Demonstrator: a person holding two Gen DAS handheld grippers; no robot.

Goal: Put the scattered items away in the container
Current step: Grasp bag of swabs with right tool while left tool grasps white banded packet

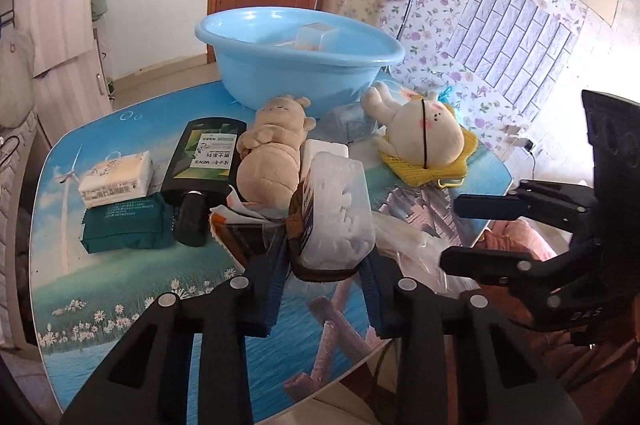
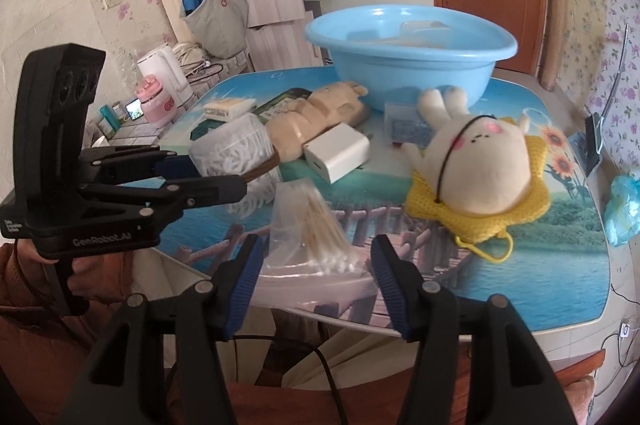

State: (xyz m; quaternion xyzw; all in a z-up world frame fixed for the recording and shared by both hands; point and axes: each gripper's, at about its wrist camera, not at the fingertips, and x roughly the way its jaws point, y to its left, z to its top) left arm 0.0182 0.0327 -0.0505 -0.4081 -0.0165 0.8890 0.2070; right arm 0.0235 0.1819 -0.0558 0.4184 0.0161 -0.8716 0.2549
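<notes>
1. Left gripper (image 1: 326, 265) is closed on a clear plastic tub of white floss picks (image 1: 340, 209), raised above the picture-printed table (image 1: 120, 265).
2. Right gripper (image 2: 316, 281) is wide open and empty, a crinkly bag of cotton swabs (image 2: 316, 229) at its 12 o'clock.
3. Tub: light, rigid, slippery; best held across its sides.
4. Destination: round light-blue plastic basin (image 1: 296, 65), 12 o'clock.

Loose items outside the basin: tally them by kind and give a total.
Plush toys: 2 (tan plush, white rabbit plush)
Tissue packs: 2 (white pack, green pack)
Black bottle: 1
Clear tub of picks, gripped by the left tool: 1
Cotton swab bag: 1
White charger block: 1
Yellow mesh pouch: 1
Blue-grey packet: 1
Total: 10
</notes>
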